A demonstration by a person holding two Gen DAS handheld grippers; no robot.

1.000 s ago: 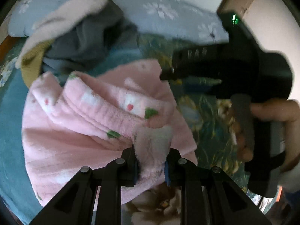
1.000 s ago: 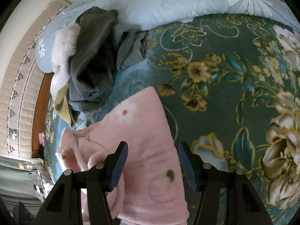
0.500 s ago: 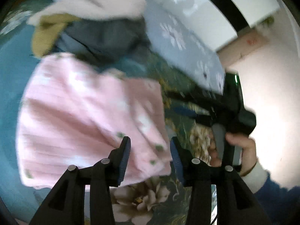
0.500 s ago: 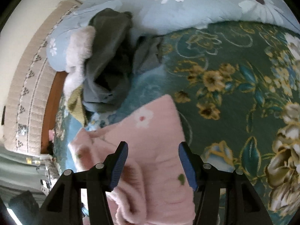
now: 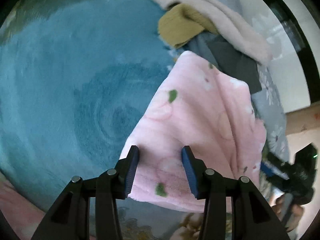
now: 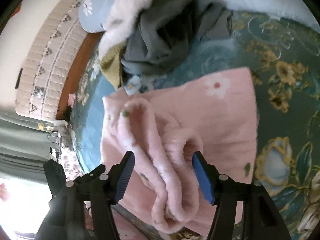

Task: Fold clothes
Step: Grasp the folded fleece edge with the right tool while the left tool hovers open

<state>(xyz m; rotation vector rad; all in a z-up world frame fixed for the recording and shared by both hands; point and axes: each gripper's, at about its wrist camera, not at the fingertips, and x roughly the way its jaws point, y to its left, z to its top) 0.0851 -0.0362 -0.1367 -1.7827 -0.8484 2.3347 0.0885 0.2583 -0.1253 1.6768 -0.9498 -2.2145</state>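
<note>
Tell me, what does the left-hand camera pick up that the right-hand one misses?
Only the left wrist view shows the wide plain teal patch of blanket, plus the right gripper with fingers of the hand that holds it. Only the right wrist view shows the quilted headboard and the garment's rolled cuff. Both show the pink fleece garment lying under open jaws, and the heap of unfolded clothes beyond it.

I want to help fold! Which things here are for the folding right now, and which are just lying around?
For the folding:
- pink flowery garment
- left tongs, open over it
- right tongs, opening over its bunched folds

Just lying around:
- grey clothes
- mustard cloth
- fluffy cream garment
- flowered bedspread
</note>
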